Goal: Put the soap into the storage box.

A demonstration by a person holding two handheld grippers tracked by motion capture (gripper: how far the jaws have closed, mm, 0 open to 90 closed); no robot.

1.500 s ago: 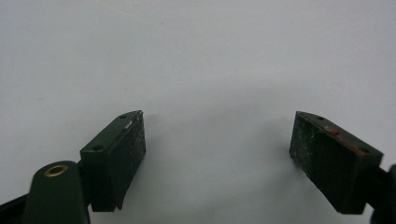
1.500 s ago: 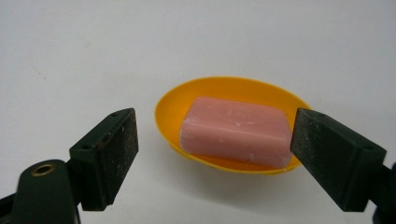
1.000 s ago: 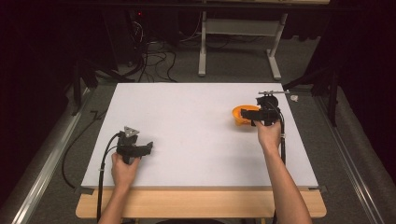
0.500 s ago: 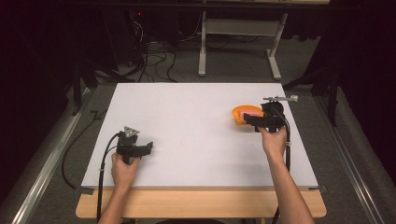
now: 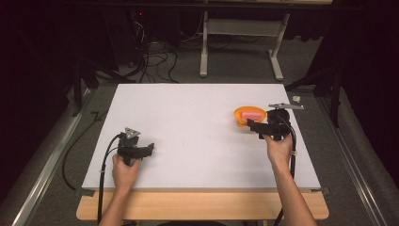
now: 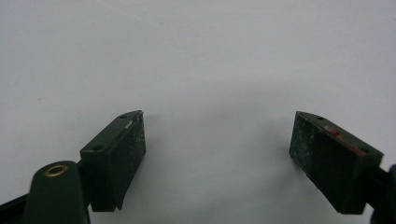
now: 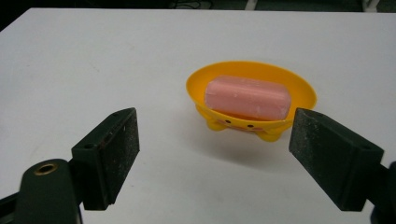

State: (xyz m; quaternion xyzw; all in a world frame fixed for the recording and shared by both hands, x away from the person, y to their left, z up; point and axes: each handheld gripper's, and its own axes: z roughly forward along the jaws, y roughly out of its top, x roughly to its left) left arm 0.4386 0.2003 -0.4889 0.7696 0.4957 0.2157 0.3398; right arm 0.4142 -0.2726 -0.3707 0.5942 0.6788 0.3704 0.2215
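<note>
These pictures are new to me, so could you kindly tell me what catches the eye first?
A bright orange dish holding a pink soap bar stands out on the white table, toward its right side. The right tool points at it, jaws open, not touching. The left tool rests open near the table's front left.

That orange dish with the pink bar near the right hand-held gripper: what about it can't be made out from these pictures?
- Orange dish, underside: right gripper view, hidden by its own body.
- Its near-right edge: same view, covered by a jaw of the right hand-held gripper.
- Dish, markings: high view, too small to read.
- Pink bar, underside and any stamp: resting in the dish, surface slightly blurred.
</note>
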